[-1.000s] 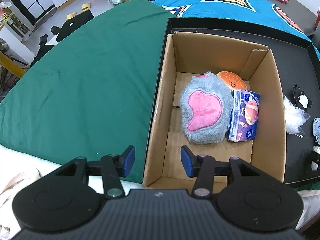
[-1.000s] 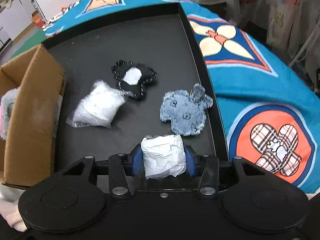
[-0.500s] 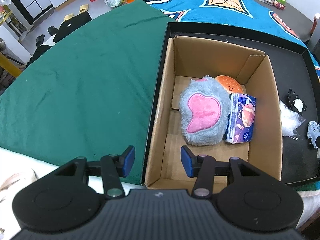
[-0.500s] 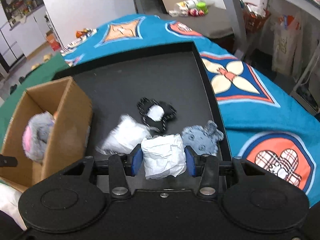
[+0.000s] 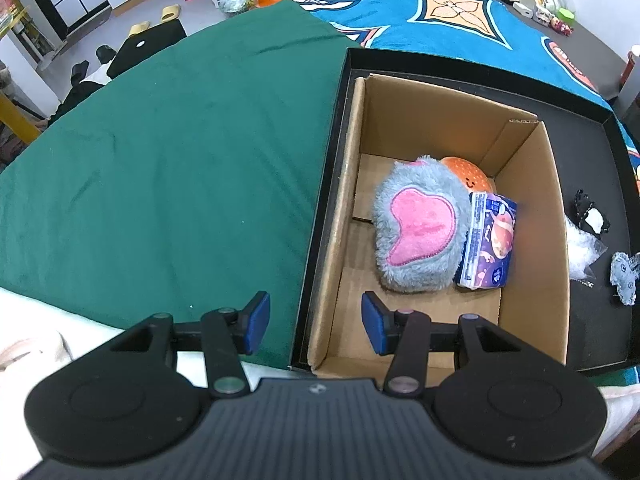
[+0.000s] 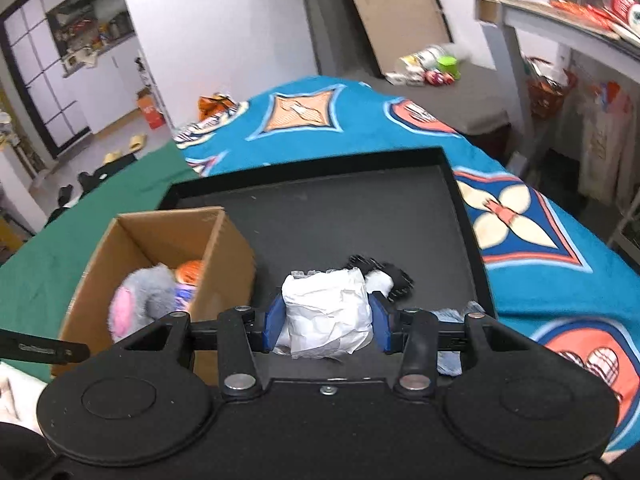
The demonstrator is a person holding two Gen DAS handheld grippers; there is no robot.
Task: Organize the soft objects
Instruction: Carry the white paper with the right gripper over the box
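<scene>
The right tongs [image 6: 325, 322] are gripping a crumpled white bundle [image 6: 326, 314] by its sides, above the black tray [image 6: 320, 216], to the right of the cardboard box [image 5: 532, 240]. The left tongs [image 5: 316, 322] are hanging apart and empty over the box's near left wall.

Cardboard box [image 5: 532, 216], open top, unobstructed from above; near and left floor bare; grey-and-pink plush [image 5: 416, 228], orange plush [image 5: 468, 174], tissue pack [image 5: 490, 240] crowding far right; black tray [image 6: 320, 208] far half clear; near half strewn with small soft items
</scene>
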